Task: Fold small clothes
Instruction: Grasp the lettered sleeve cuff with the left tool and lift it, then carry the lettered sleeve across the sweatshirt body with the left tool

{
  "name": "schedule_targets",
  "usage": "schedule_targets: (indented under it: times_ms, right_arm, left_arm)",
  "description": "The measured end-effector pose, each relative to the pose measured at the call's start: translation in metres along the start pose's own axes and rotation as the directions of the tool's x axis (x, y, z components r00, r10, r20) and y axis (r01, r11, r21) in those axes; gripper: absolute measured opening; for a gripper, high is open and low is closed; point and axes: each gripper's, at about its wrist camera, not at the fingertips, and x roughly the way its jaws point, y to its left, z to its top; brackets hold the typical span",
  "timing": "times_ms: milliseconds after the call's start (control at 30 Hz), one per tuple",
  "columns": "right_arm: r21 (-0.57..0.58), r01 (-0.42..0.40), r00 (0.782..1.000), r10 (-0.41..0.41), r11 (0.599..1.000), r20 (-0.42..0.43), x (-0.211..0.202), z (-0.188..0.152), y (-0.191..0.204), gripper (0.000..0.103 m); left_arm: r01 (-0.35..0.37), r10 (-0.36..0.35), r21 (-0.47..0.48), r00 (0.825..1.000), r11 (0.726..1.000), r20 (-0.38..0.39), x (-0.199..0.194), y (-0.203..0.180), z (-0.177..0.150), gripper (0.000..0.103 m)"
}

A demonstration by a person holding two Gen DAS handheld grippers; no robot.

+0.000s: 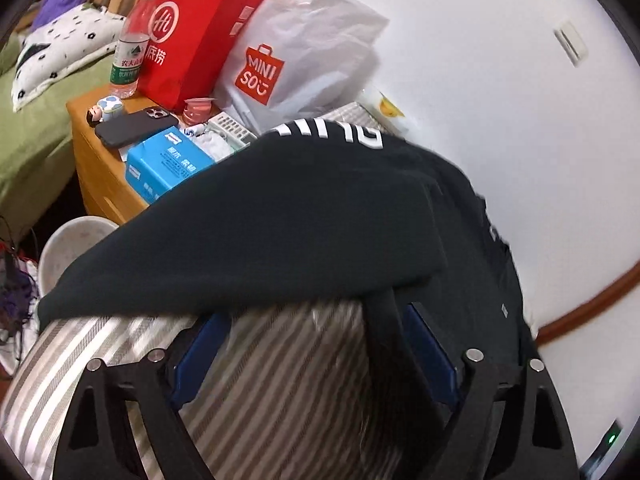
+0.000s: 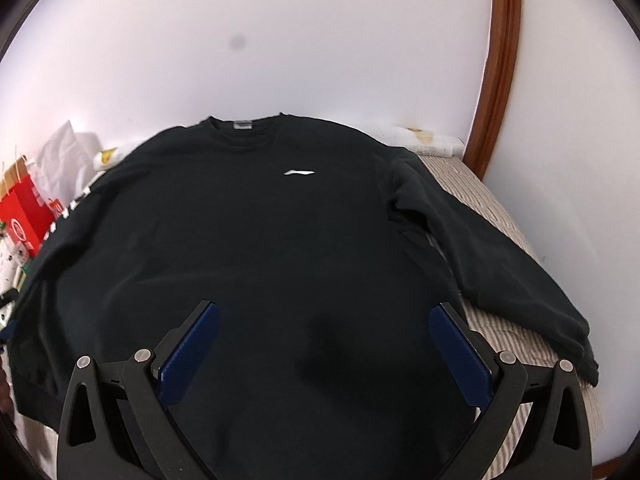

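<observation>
A black sweatshirt (image 2: 256, 248) lies front-up on the striped bed (image 2: 496, 216), collar toward the white wall, body spread flat. One sleeve (image 2: 500, 276) runs out along the bed's edge on the door-frame side, its cuff close to the corner of the mattress. The other sleeve (image 1: 280, 224), the one with white lettering, stretches toward the nightstand (image 1: 100, 176).

The right claw (image 2: 324, 332) hovers over the lower body of the sweatshirt, released, its blue pads wide apart and nothing between them. The left claw (image 1: 316, 320) sits at the lettered sleeve's lower edge, also open. The near pad seems to be under or right against the cloth there, but I cannot tell whether it has any of it; the pads do not look pressed together.

The risk I see is on the left. The nightstand is crowded: a phone (image 1: 136, 128), a blue tissue pack (image 1: 168, 164), a bottle (image 1: 130, 48) and two bags stand just beside that sleeve. A sweep of the sleeve could drag over them and tip the bottle. If the left claw closes on only a thin lip of fabric, the sleeve will likely slip out mid-fold and land crooked. On the right, a claw biting straight down may pinch the striped sheet along with the sweatshirt, and the far cuff could slide off the bed.
</observation>
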Motion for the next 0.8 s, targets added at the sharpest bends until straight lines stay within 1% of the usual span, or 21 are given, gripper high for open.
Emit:
schedule_targets:
  times_ms: [100,200,267,300,333,367,433,467,500,567,667,733,800]
  right_arm:
    - [-0.008,0.024,1.000,-0.024,1.000,-0.012,0.008,0.000,-0.004,0.103]
    - [-0.014,0.034,0.999,-0.034,0.999,-0.024,0.016,0.002,-0.006,0.103]
    - [-0.019,0.036,0.999,-0.037,0.999,-0.033,0.022,0.003,-0.006,0.103]
    - [-0.022,0.036,0.999,-0.036,0.999,-0.036,0.024,0.003,-0.005,0.103]
    - [-0.025,0.034,0.999,-0.035,0.999,-0.038,0.026,0.003,-0.005,0.103]
    - [-0.025,0.031,0.999,-0.032,0.999,-0.040,0.027,0.003,-0.006,0.103]
    - [-0.023,0.019,0.999,-0.019,1.000,-0.040,0.027,0.003,-0.006,0.103]
    - [-0.023,0.011,0.999,-0.012,1.000,-0.039,0.026,0.003,-0.006,0.103]
    - [-0.024,0.004,0.999,-0.005,1.000,-0.038,0.025,0.003,-0.006,0.103]
    - [-0.028,-0.009,0.999,0.008,1.000,-0.034,0.024,0.002,-0.005,0.103]
    - [-0.031,-0.020,0.999,0.019,0.999,-0.029,0.022,-0.001,-0.007,0.103]
    - [-0.030,-0.035,0.999,0.035,0.999,-0.027,0.021,-0.002,-0.010,0.103]
    - [-0.031,-0.041,0.999,0.041,0.999,-0.023,0.021,-0.002,-0.014,0.103]
  left_arm:
    - [0.001,-0.001,-0.024,1.000,1.000,0.017,0.008,-0.001,0.007,0.085]
    - [-0.023,0.024,-0.032,0.999,0.999,0.031,0.012,-0.001,0.014,0.078]
    - [-0.051,0.052,-0.037,0.998,0.998,0.037,0.015,-0.001,0.018,0.068]
    - [-0.065,0.066,-0.034,0.997,0.997,0.037,0.016,-0.001,0.020,0.065]
    - [-0.086,0.087,-0.031,0.996,0.996,0.037,0.017,-0.001,0.022,0.055]
    - [-0.095,0.096,-0.030,0.995,0.995,0.035,0.017,0.000,0.024,0.041]
    - [-0.108,0.109,-0.041,0.994,0.993,0.023,0.019,0.003,0.029,0.026]
    - [-0.116,0.117,-0.045,0.993,0.992,0.020,0.020,0.004,0.030,0.016]
    - [-0.121,0.122,-0.046,0.992,0.992,0.018,0.020,0.004,0.031,0.013]
    - [-0.136,0.137,-0.029,0.990,0.990,0.033,0.016,0.000,0.034,0.009]
    - [-0.175,0.171,0.031,0.981,0.984,0.095,0.000,-0.022,0.038,0.009]
    - [-0.177,0.167,0.075,0.978,0.981,0.122,-0.007,-0.040,0.043,0.008]
    - [-0.179,0.159,0.140,0.977,0.974,0.145,-0.013,-0.066,0.048,0.008]
